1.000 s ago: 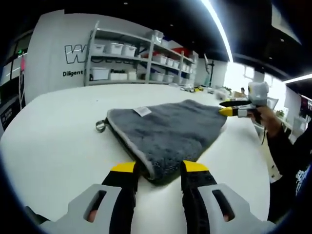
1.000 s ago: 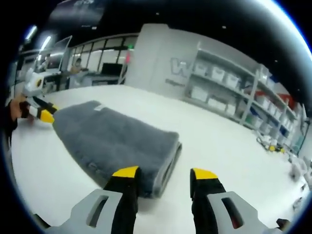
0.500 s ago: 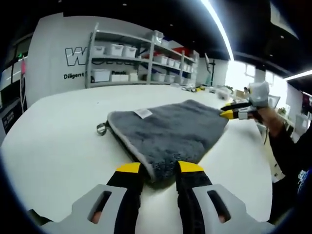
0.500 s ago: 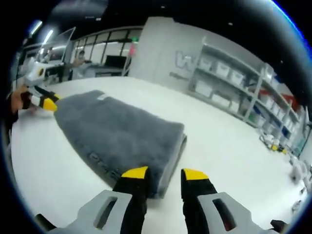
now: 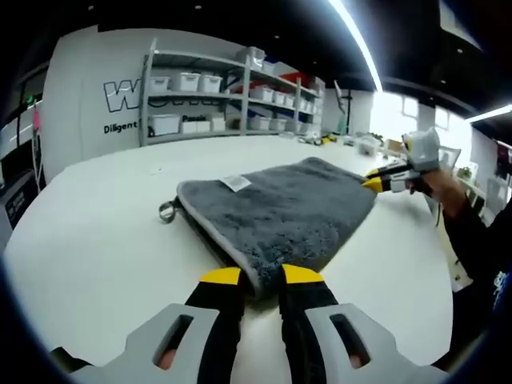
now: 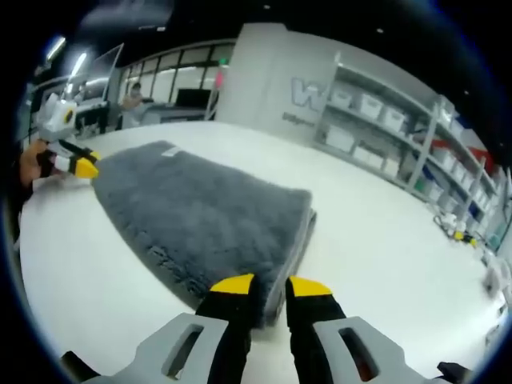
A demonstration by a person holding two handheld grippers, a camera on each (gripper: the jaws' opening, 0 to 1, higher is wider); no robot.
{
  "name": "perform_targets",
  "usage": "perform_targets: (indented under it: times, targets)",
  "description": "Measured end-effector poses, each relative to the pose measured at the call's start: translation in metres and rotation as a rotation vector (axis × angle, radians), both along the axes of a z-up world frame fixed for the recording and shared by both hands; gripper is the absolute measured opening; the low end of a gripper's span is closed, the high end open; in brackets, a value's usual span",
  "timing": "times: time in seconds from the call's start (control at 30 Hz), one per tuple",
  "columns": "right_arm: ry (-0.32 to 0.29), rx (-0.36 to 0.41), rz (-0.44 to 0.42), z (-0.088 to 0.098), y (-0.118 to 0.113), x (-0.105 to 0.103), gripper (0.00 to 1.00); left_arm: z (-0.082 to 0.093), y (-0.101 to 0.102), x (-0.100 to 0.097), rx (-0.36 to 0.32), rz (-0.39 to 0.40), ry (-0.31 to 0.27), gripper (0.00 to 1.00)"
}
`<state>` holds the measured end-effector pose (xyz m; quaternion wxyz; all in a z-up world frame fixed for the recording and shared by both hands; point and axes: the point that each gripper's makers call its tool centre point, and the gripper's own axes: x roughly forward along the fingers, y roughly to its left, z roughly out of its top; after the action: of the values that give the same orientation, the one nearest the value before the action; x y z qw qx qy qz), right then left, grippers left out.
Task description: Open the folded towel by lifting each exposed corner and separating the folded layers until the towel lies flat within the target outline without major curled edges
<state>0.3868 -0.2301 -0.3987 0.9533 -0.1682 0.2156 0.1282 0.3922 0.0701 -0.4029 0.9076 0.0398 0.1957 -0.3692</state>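
L gripper [image 5: 261, 276]: fingers [image 5: 222, 278] pinched in on the near corner of the towel [image 5: 280, 208], yellow tips w/ only a sliver of grey pile between them. R gripper [image 6: 270, 286]: fingers [image 6: 232, 285] likewise clenched on the opposite corner, at the stacked fold edge.

Towel is grey, thick pile, still folded, lying flat on the white counter [image 5: 96, 224]. A white label [image 5: 234, 183] sits on top near the far edge and a small hang loop [image 5: 166, 210] sticks out at the side corner. Layered edge shows clearly in the right gripper view as two or more plies stacked at the fold. No target outline visible on the counter that I can make out.

Risks from here, judgement only:
- Can't tell how many plies each pinch caught. If either has the full stack rather than the top ply, lifting raises the whole bundle and nothing separates.
- Grips are shallow, right at the corner tips; plush pile could slip out once weight comes on, esp. on the L.
- Uneven lift btw the two hands → towel skews or drags across the smooth counter and ends up off position.
- Pulling apart too fast could leave an edge rolled under; the thick hem looks prone to curl.
- Loop could snag under a fold.

Shelving w/ bins stands well behind.
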Motion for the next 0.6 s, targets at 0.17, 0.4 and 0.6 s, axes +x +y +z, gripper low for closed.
perform_targets:
  times: [0.17,0.4,0.6]
  targets:
    - [0.008,-0.054,0.019,0.000,0.000,-0.001,0.06,0.002,-0.002,0.000,-0.002,-0.032,-0.034,0.09]
    - [0.033,-0.028,0.027,-0.005,0.000,0.004,0.01,0.002,-0.001,-0.002,-0.001,-0.031,-0.033,0.09]
    - [0.069,-0.051,0.059,-0.008,0.000,0.008,0.00,0.000,-0.003,-0.006,0.002,-0.042,-0.011,0.08]
